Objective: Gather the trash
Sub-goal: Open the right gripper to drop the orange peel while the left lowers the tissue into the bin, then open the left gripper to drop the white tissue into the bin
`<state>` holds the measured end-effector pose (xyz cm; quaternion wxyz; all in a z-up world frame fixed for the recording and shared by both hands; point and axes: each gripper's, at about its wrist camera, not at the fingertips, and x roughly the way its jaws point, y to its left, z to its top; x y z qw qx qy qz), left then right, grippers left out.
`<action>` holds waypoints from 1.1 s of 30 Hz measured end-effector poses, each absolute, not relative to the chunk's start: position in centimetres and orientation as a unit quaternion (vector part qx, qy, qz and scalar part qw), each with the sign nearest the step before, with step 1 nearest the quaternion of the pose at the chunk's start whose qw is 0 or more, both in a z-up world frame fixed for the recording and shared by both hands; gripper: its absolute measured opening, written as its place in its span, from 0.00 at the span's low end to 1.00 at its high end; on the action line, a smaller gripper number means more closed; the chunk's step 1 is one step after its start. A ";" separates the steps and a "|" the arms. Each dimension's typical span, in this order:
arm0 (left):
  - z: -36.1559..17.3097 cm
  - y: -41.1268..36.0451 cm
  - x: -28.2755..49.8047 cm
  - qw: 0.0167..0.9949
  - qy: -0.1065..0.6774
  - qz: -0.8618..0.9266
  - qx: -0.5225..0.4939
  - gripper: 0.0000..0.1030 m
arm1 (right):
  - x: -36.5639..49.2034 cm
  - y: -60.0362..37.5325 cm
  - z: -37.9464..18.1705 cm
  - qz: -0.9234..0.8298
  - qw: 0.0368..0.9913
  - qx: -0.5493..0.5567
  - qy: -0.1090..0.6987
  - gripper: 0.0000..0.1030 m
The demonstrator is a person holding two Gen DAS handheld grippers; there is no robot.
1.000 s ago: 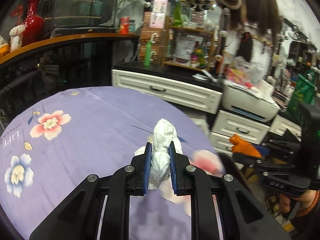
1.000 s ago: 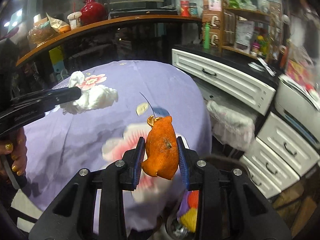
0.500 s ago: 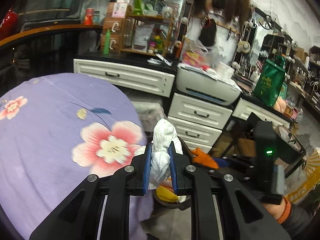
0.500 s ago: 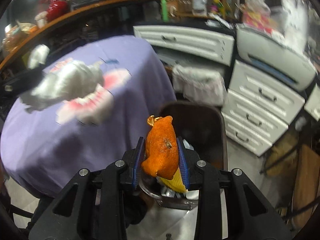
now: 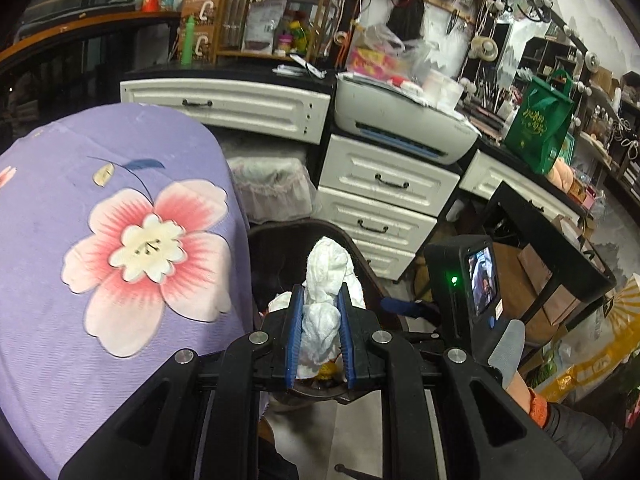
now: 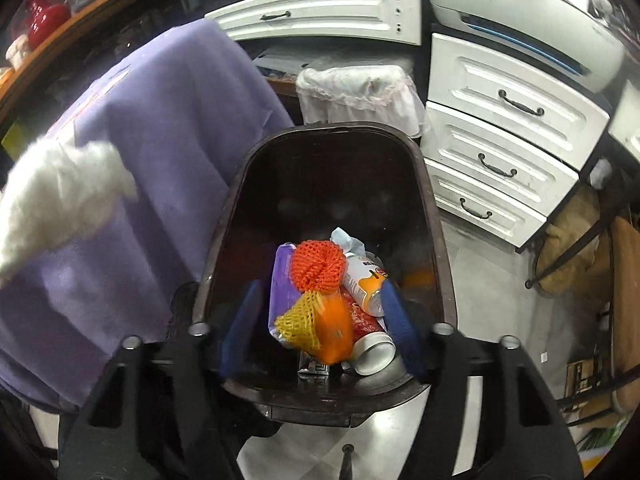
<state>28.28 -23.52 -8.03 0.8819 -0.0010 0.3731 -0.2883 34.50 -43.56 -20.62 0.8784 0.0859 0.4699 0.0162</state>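
The orange peel (image 6: 334, 330) lies in the bin (image 6: 332, 136), on top of the pile there, beside a yellow net (image 6: 298, 322) and under an orange-red net (image 6: 318, 266); cans and a purple wrapper sit around it. It is blurred, so I judge rather than see that it is free of the right tongs (image 6: 320, 324). Those tongs have just been opening: their blue pads (image 6: 394, 320) stand spread either side of the pile, above the bin mouth, with nothing pressed between them.

The white tissue wad (image 5: 326, 300) is the piece left to drop. The left tongs (image 5: 320, 338) pinch it tight at its middle, its top sticking up past the fingertips. It hangs over the near rim of the bin, just beside the hanging edge of the purple flowered tablecloth (image 5: 120, 240).

To do this step well, carry the tissue further in over the middle of the bin before letting go; tissue is light and may drift or cling to a pad, so spread the jaws wide and low inside the mouth. Keep it clear of the cloth, and lift the right tongs aside so the two do not knock.
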 end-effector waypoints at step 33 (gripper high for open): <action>-18.2 -32.4 32.4 0.836 0.459 -0.280 0.113 0.27 | 28.9 -50.3 -12.7 -0.090 0.917 0.106 0.373 0.65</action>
